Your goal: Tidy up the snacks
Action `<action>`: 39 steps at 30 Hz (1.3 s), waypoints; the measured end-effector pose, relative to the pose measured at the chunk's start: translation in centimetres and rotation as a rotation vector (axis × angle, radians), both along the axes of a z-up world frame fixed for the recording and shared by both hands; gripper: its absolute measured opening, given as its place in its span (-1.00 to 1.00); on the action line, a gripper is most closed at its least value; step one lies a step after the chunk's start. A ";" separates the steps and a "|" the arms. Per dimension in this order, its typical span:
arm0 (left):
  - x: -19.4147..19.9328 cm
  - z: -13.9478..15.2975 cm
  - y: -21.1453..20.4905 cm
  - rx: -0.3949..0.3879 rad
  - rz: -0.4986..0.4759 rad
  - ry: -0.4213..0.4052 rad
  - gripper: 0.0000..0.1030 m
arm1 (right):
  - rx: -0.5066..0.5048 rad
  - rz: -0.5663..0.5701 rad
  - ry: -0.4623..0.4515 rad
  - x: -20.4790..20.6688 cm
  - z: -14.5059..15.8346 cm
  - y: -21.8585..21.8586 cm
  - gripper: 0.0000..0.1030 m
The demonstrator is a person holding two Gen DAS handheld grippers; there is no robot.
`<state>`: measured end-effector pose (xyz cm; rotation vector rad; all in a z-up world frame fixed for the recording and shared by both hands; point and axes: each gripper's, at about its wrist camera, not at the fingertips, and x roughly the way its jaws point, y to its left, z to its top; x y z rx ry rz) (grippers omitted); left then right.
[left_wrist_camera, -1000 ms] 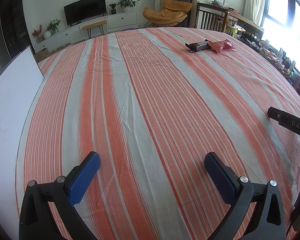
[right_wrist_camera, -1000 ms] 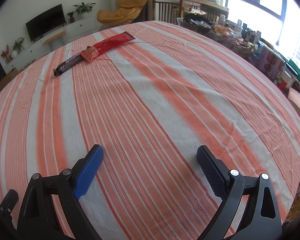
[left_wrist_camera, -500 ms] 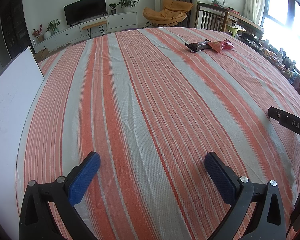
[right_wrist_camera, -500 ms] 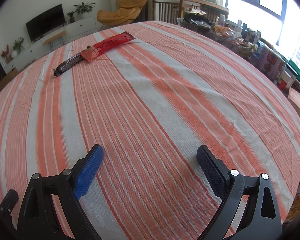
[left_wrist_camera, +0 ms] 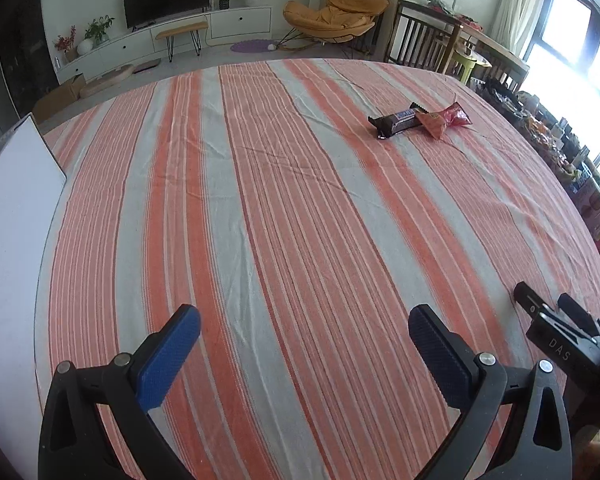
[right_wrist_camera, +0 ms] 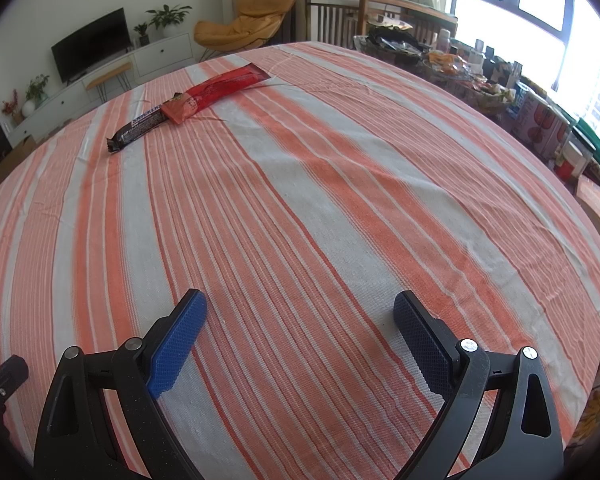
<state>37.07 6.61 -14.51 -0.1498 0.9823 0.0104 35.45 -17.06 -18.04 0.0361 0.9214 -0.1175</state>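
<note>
Three snacks lie together far across the striped tablecloth [left_wrist_camera: 284,208]: a dark Snickers bar [left_wrist_camera: 396,122], an orange packet [left_wrist_camera: 430,125] overlapping its end, and a red packet [left_wrist_camera: 457,115] beyond. In the right wrist view the Snickers bar [right_wrist_camera: 142,128], orange packet [right_wrist_camera: 180,110] and long red packet [right_wrist_camera: 228,86] lie in a row at upper left. My left gripper [left_wrist_camera: 304,318] is open over bare cloth, with nothing between its blue pads. My right gripper [right_wrist_camera: 300,304] is open too, also far from the snacks; it shows as the right gripper [left_wrist_camera: 544,306] at the left view's edge.
A white board [left_wrist_camera: 12,216] lies along the table's left edge. A cluttered side table [right_wrist_camera: 500,80] with boxes and bottles runs along the right by the window. Wooden chairs [left_wrist_camera: 424,40] stand past the far edge. The left gripper's tip [right_wrist_camera: 0,372] shows at lower left.
The left wrist view has tipped upward a little, so the snacks and the right gripper sit lower in its frame. The right gripper has not moved. Both stay open.
</note>
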 end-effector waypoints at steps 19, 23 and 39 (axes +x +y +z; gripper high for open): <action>22.5 -2.3 -8.3 0.097 -0.382 0.037 -0.52 | 0.000 0.000 0.000 0.0 0.0 0.0 0.88; 19.5 -2.1 -6.5 0.044 -0.292 0.008 -0.67 | 0.000 0.000 0.000 0.0 0.0 0.0 0.88; -7.4 -3.0 8.2 -0.053 0.143 -0.019 -0.64 | 0.000 0.000 0.000 0.0 0.0 0.0 0.88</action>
